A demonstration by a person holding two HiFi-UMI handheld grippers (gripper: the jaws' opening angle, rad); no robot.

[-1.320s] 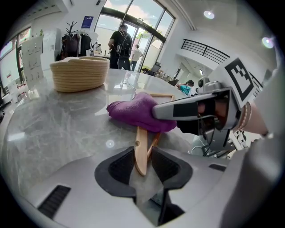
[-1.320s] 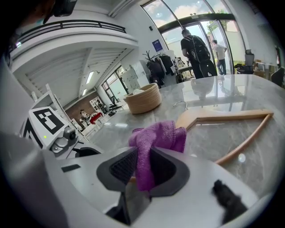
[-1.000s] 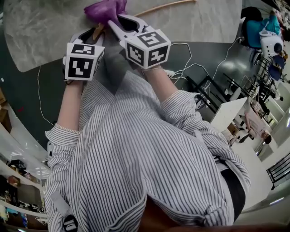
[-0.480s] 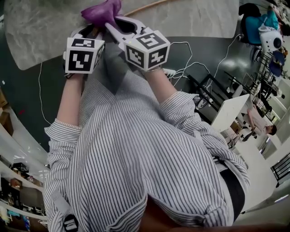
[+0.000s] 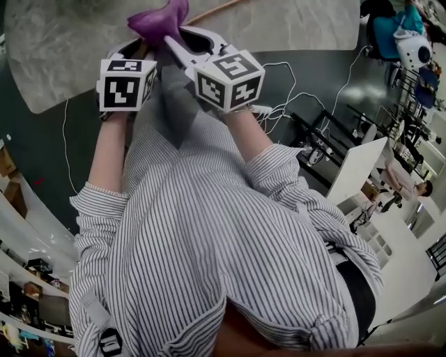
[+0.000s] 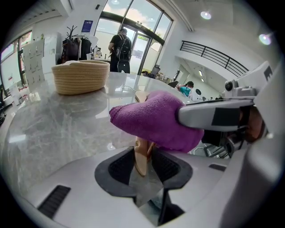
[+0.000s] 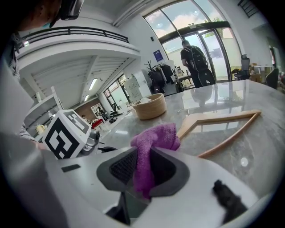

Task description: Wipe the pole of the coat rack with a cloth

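Note:
A wooden hanger (image 7: 225, 121) lies on the grey marble table (image 5: 63, 42). My left gripper (image 6: 143, 165) is shut on one end of the hanger (image 6: 140, 156), and its marker cube sits at the left of the head view (image 5: 125, 85). My right gripper (image 7: 142, 168) is shut on a purple cloth (image 7: 153, 139). The bunched cloth (image 6: 153, 119) rests over the wood just beyond the left jaws. In the head view the cloth (image 5: 157, 19) shows at the top, ahead of the right gripper (image 5: 174, 36), and the hanger's bar (image 5: 219, 8) runs off to the right.
A woven basket (image 6: 81, 76) stands farther back on the table, also the basket (image 7: 149, 106) in the right gripper view. Cables (image 5: 293, 104) trail on the dark floor at my right. White desks (image 5: 359, 174) stand beyond. A person (image 6: 120, 48) is by the glass doors.
My right gripper has moved slightly up and away with the purple cloth along the wood. The left gripper has kept its place and its hold.

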